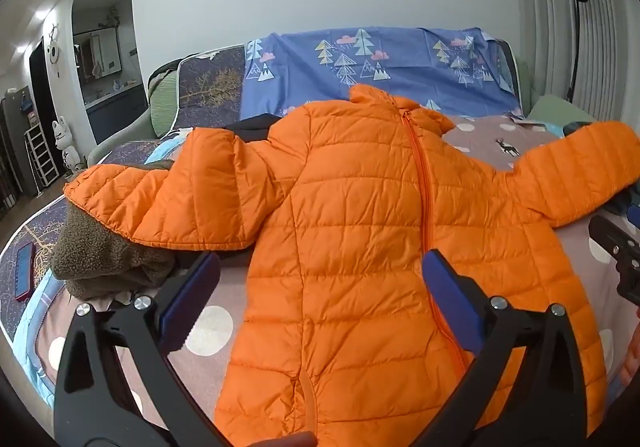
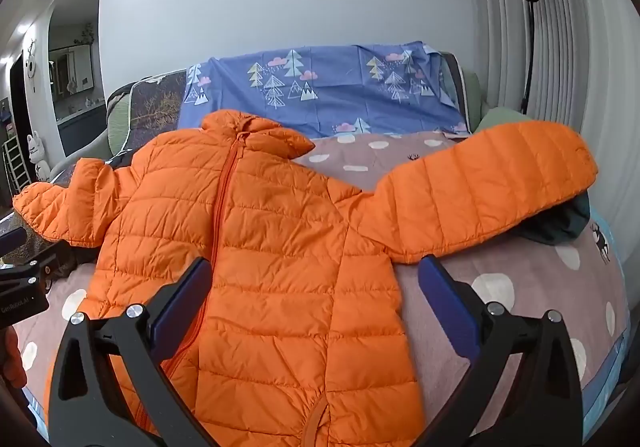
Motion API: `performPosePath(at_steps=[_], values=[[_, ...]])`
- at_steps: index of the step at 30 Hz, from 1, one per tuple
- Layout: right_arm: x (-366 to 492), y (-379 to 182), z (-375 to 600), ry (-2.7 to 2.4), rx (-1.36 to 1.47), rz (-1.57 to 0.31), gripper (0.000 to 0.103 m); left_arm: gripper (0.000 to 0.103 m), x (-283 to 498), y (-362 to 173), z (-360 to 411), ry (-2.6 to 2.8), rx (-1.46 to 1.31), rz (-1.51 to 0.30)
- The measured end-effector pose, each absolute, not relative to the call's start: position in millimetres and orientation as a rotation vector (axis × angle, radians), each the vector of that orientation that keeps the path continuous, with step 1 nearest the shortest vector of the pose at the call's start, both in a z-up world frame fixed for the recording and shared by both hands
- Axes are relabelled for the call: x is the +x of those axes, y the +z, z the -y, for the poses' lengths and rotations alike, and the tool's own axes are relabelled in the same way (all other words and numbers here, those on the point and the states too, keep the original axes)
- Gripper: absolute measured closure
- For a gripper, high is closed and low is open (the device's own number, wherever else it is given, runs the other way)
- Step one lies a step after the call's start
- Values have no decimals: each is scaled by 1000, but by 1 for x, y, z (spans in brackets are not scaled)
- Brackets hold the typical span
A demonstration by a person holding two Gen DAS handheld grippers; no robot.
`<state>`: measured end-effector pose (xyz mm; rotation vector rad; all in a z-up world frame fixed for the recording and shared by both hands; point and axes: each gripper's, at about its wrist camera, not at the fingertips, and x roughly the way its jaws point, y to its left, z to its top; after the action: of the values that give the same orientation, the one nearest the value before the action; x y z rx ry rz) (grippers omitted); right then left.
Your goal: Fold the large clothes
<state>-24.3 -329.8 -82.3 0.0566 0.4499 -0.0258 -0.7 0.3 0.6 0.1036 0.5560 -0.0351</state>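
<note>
While still unfolded, orange jacket (image 1: 352, 215) lies flat on bed (image 2: 500, 287). Left gripper (image 1: 320, 287) and right gripper (image 2: 316, 287) wide open, holding nothing. Next, probably: grab a sleeve (image 2: 480, 183), fold inward.

The left gripper (image 2: 20, 287) seemingly reads "GenRobot.AI" on its body.

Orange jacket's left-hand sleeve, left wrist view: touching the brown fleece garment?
Touching. In the left wrist view the orange jacket's sleeve lies draped over the brown fleece garment, its cuff edge resting directly on the pile with no gap showing.
</note>
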Motion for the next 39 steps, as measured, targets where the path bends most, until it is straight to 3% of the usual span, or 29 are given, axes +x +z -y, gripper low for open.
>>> performPosePath(at_steps=[39], values=[[-28,-77,327,-2,39,-440,1,2,-11,0,5,-98,127,-497]])
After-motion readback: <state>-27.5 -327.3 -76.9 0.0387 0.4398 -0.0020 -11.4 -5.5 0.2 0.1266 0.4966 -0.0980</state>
